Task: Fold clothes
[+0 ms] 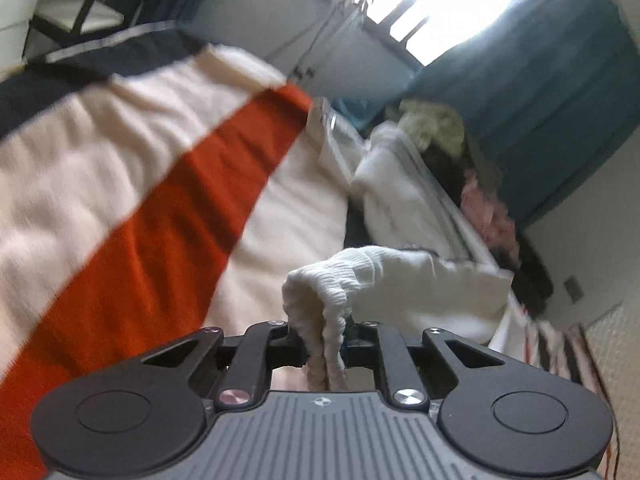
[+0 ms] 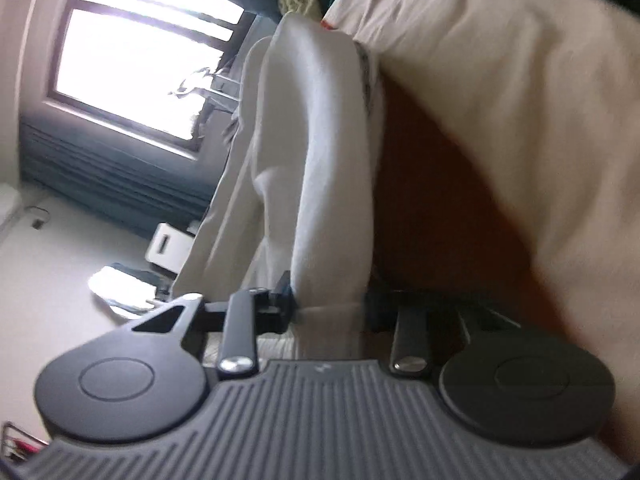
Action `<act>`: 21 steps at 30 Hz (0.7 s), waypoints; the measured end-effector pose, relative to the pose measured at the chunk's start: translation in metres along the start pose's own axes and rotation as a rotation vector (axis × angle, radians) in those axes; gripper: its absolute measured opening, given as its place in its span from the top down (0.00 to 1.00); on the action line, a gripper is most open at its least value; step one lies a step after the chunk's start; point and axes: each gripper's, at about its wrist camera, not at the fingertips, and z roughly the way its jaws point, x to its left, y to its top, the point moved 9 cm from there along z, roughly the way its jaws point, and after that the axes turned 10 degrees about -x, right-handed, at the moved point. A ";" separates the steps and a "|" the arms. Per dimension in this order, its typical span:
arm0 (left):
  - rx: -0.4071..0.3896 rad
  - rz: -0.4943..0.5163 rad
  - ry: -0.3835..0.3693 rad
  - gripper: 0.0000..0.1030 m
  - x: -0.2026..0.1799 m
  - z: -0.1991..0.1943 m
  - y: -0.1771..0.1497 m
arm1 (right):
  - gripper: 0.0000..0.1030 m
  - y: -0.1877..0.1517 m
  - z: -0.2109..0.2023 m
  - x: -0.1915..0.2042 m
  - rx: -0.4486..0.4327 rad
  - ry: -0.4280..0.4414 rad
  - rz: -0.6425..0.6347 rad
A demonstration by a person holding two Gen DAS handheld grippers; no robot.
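Bed covered by one striped blanket (image 1: 132, 168) in cream, orange and navy; one bright window (image 1: 460, 4) at 1 o'clock, teal curtain (image 1: 560, 92) beside it. One white garment (image 1: 360, 280): left gripper (image 1: 322, 346) clamps its ribbed cuff, right gripper (image 2: 328, 304) pinches its fabric.

Both views sit just behind their own jaws, looking forward and slightly down. The left wrist view, rolled, faces across the striped blanket (image 1: 132, 184) toward the window (image 1: 460, 4). The right wrist view, rolled steeply, is very close to the white garment (image 2: 316, 184). Both share blanket, garment and window
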 end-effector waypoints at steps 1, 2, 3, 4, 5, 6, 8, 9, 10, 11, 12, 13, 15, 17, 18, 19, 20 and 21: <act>-0.015 -0.019 -0.004 0.87 0.001 -0.003 0.009 | 0.74 -0.005 -0.003 0.008 -0.003 0.014 -0.018; -0.029 -0.038 -0.008 0.87 0.003 -0.006 0.019 | 0.76 -0.012 -0.006 0.020 -0.015 0.027 -0.049; -0.039 -0.058 -0.005 0.87 0.006 -0.008 0.029 | 0.77 -0.018 -0.009 0.032 -0.028 0.041 -0.079; -0.053 -0.060 0.006 0.87 0.009 -0.010 0.040 | 0.77 -0.027 -0.011 0.045 -0.049 0.057 -0.097; -0.073 -0.046 0.029 0.88 0.013 -0.013 0.053 | 0.77 -0.037 -0.013 0.058 -0.071 0.074 -0.114; -0.094 -0.033 0.050 0.88 0.017 -0.015 0.067 | 0.77 -0.053 -0.008 0.074 -0.069 0.098 -0.116; -0.128 -0.016 0.083 0.88 0.028 -0.020 0.101 | 0.78 -0.085 0.002 0.105 -0.065 0.148 -0.119; -0.136 -0.011 0.101 0.88 0.034 -0.022 0.118 | 0.78 -0.101 0.006 0.120 -0.062 0.173 -0.120; -0.145 -0.004 0.120 0.88 0.041 -0.024 0.135 | 0.79 -0.120 0.016 0.135 -0.055 0.199 -0.108; -0.155 0.013 0.147 0.88 0.049 -0.026 0.156 | 0.79 -0.138 0.027 0.149 -0.038 0.218 -0.094; -0.165 0.040 0.177 0.88 0.057 -0.027 0.178 | 0.79 -0.156 0.038 0.163 -0.021 0.238 -0.080; -0.175 0.067 0.203 0.88 0.063 -0.028 0.198 | 0.79 -0.174 0.053 0.176 -0.003 0.258 -0.072; -0.202 0.109 0.259 0.88 0.080 -0.029 0.238 | 0.79 -0.208 0.080 0.205 0.035 0.298 -0.063; -0.220 0.140 0.321 0.88 0.100 -0.024 0.274 | 0.79 -0.237 0.107 0.232 0.078 0.330 -0.065; -0.227 0.154 0.353 0.88 0.110 -0.021 0.290 | 0.79 -0.251 0.119 0.244 0.102 0.343 -0.068; -0.232 0.168 0.381 0.88 0.121 -0.016 0.301 | 0.79 -0.261 0.127 0.252 0.128 0.340 -0.070; -0.232 0.179 0.407 0.88 0.134 -0.009 0.310 | 0.78 -0.270 0.136 0.259 0.153 0.337 -0.073; -0.220 0.182 0.427 0.88 0.147 0.000 0.314 | 0.78 -0.279 0.144 0.266 0.179 0.334 -0.075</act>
